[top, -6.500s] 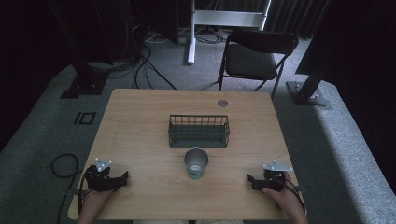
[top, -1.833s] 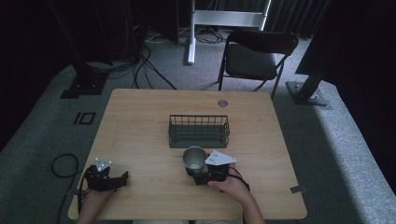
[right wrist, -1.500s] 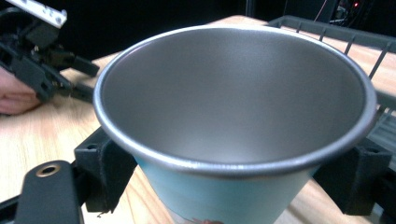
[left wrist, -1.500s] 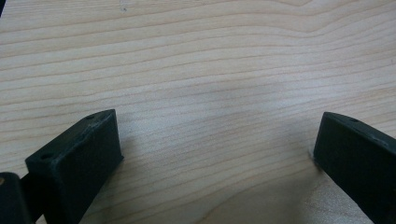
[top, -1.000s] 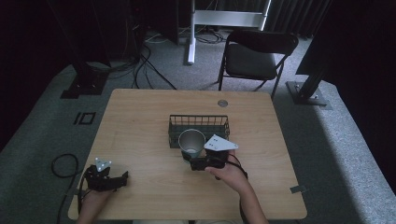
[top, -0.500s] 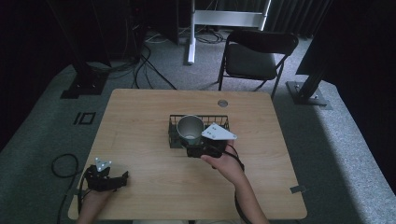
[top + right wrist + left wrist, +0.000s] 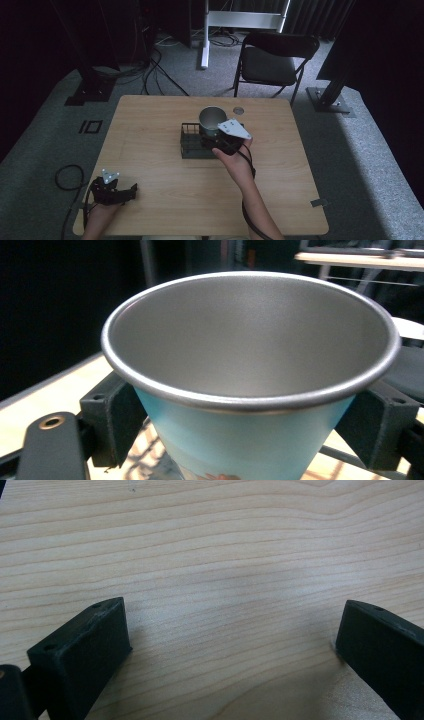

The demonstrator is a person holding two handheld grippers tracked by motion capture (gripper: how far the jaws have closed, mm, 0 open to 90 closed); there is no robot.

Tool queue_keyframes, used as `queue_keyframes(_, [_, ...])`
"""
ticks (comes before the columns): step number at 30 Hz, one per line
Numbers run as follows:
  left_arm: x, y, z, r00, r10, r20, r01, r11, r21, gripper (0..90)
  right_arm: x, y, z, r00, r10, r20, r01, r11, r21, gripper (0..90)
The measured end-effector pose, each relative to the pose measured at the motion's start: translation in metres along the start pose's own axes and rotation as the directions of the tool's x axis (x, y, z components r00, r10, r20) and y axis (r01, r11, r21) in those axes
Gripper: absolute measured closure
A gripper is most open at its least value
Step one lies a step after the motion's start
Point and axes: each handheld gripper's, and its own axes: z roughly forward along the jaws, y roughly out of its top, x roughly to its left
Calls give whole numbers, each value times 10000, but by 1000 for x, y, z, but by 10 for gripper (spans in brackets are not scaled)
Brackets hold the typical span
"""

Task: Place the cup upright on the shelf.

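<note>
Over the basket (image 7: 192,145), at its 2 o'clock end: cup (image 7: 212,119) upright, right gripper (image 7: 218,138) fingers clamped on its wall; basket straight below. Left gripper (image 7: 116,191) fingers open, empty, at desk (image 7: 150,120) 7 o'clock

A black folding chair (image 7: 276,60) stands beyond the wooden table (image 7: 150,150).

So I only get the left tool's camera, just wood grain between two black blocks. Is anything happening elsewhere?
Observer: Yes. The right tool grips a metal cup by its sides.
Visitor: Where is that cup?
Observer: Above the wire basket in the middle of the table.
Visitor: Anything in the cup?
Observer: No, it is bare metal inside.
Visitor: And my tool?
Observer: The left tool sits open, low on the table's near left corner.
</note>
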Motion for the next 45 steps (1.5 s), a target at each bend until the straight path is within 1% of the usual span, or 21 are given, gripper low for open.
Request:
queue_keyframes(3, [0,0,0,10000,1,-12,-1,10000,-9,14,-5,-3,7,9973,184,717,-197,9997,173,151])
queue_keyframes(5, [0,0,0,10000,-2,-4,2,10000,-9,14,-9,-8,11,9924,181,1215,-209,9995,219,151])
queue_keyframes(6, [0,0,0,10000,-4,-5,4,10000,-9,14,-11,-10,13,9899,308,1386,-344,9991,241,151])
queue_keyframes(7, [0,0,0,10000,-4,-5,4,10000,-9,14,-11,-10,13,9899,308,1386,-344,9991,241,151])
queue_keyframes(8, [0,0,0,10000,-1,1,1,10000,-7,14,-15,-15,17,9859,490,1599,-545,9981,301,152])
queue_keyframes(9, [0,0,0,10000,5,-5,-5,10000,-4,14,-17,-18,19,9841,556,1688,-624,9974,353,151])
queue_keyframes(12, [0,0,0,10000,-7,-5,7,10000,-9,14,-20,-26,24,9811,624,1833,-733,9959,534,151])
queue_keyframes(21, [0,0,0,10000,-6,-3,6,10000,-9,14,-24,-44,37,9736,950,2076,-1130,9906,766,151])
queue_keyframes(26, [0,0,0,10000,-4,-4,4,10000,-10,14,-21,-51,43,9743,869,2079,-1090,9893,973,151])
queue_keyframes(30, [0,0,0,10000,-4,-3,4,10000,-9,14,-20,-54,46,9730,979,2089,-1215,9872,1032,151])
queue_keyframes(34, [0,0,0,10000,6,8,-6,10000,-9,14,-19,-59,48,9732,987,2079,-1268,9838,1268,151])
queue_keyframes(38, [0,0,0,10000,6,9,-6,10000,-9,14,-19,-62,48,9718,1058,2110,-1339,9832,1237,152])
queue_keyframes(44, [0,0,0,10000,7,8,-7,10000,-10,14,-18,-63,46,9741,1039,2010,-1323,9822,1335,149])
queue_keyframes(45, [0,0,0,10000,7,9,-7,10000,-10,14,-19,-64,46,9753,1064,1935,-1341,9816,1361,145])
